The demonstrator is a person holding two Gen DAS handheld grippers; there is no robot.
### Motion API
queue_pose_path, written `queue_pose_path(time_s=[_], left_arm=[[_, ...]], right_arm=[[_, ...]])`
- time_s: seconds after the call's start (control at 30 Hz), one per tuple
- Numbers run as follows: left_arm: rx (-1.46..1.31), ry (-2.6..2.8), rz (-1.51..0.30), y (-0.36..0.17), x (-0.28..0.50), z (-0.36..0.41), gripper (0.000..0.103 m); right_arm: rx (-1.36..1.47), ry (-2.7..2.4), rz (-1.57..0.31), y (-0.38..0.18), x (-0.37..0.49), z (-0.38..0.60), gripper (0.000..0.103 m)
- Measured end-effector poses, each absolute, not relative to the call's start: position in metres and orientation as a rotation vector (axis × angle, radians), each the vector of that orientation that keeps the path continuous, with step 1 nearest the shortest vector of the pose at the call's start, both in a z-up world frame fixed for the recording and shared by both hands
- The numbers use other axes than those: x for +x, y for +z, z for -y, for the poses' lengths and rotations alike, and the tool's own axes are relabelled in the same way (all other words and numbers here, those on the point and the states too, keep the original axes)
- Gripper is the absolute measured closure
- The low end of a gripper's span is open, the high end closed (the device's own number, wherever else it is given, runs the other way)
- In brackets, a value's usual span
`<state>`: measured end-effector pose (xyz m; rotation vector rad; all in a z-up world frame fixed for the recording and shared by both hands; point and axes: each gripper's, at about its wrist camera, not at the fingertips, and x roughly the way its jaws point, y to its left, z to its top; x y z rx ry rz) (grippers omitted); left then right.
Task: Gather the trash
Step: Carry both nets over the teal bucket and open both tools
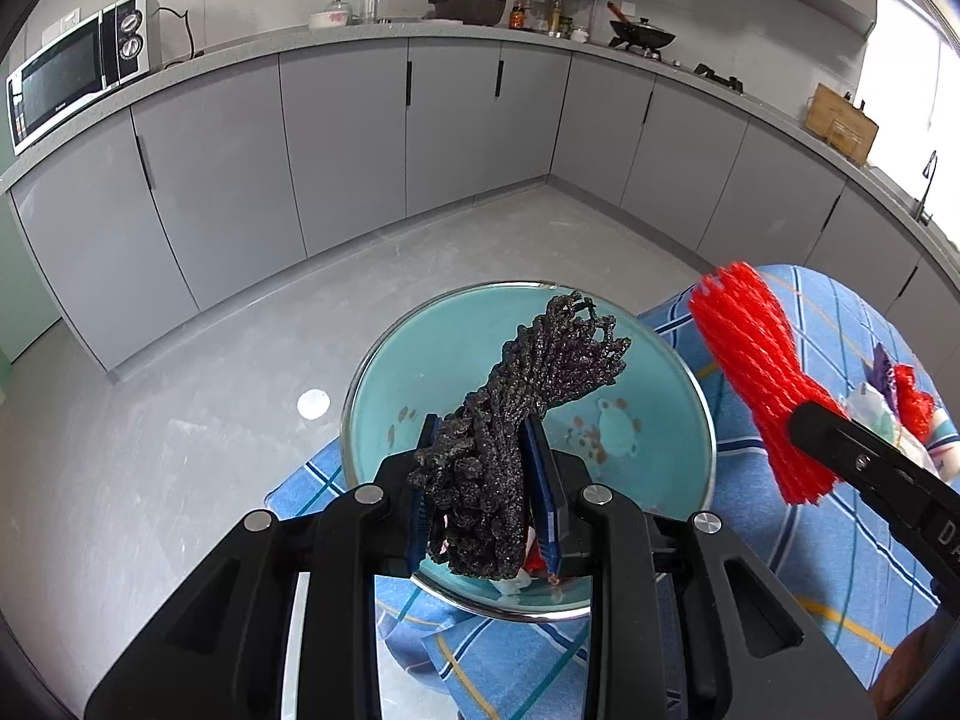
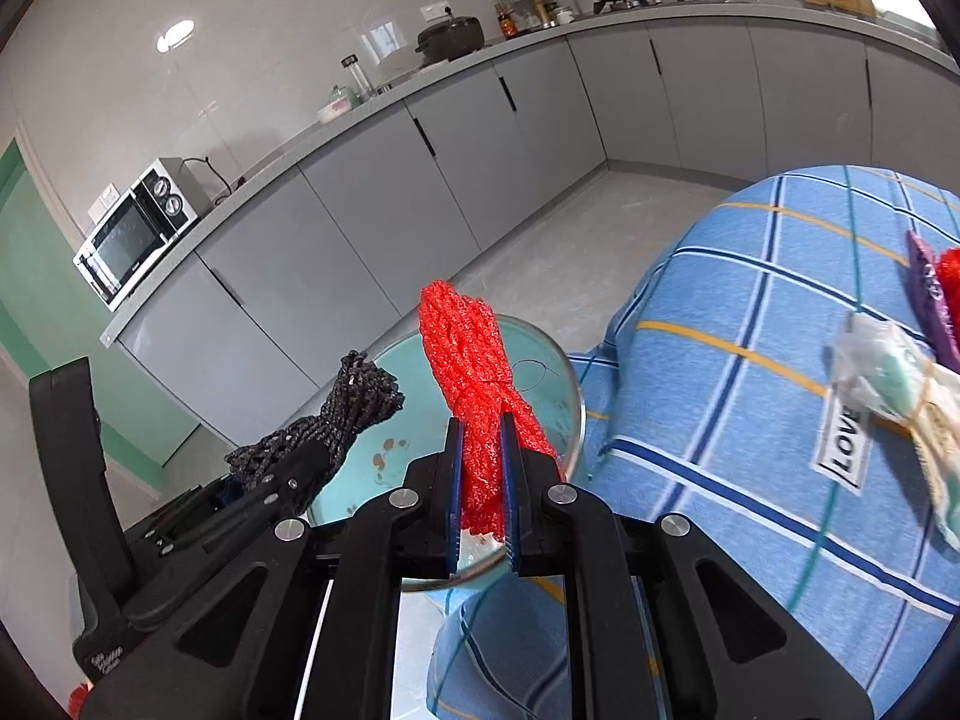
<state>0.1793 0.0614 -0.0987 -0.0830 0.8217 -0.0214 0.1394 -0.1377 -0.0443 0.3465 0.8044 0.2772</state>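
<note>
My left gripper [image 1: 480, 438] is shut on a black foam net [image 1: 528, 378], which sticks up over the open mouth of a round teal bin [image 1: 420, 360] with a metal rim. My right gripper [image 2: 480, 438] is shut on a red foam net [image 2: 474, 372], held above the bin's right side [image 2: 579, 414]. From the right wrist view the left gripper [image 2: 312, 456] and its black net [image 2: 354, 402] sit to the left over the bin. More trash lies on the blue checked cloth [image 2: 720, 360]: a clear wrapper [image 2: 888, 384], a purple wrapper [image 2: 930, 300] and another red net [image 2: 951, 276].
Grey kitchen cabinets [image 1: 348, 138] run along the walls, with a microwave [image 1: 78, 72] on the counter. A white spot [image 1: 313, 403] lies on the grey floor left of the bin. Some small scraps [image 1: 522, 576] show at the bin's near edge.
</note>
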Motion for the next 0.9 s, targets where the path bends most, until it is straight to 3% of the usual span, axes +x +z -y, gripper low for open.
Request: queue_pose_path(time_s=[0.9], left_arm=[[-0.072, 0.008, -0.928, -0.14, 0.215, -0.061, 0.075]], right_arm=[[0.366, 0.246, -0.908, -0.089, 0.189, 0.112, 0.088]])
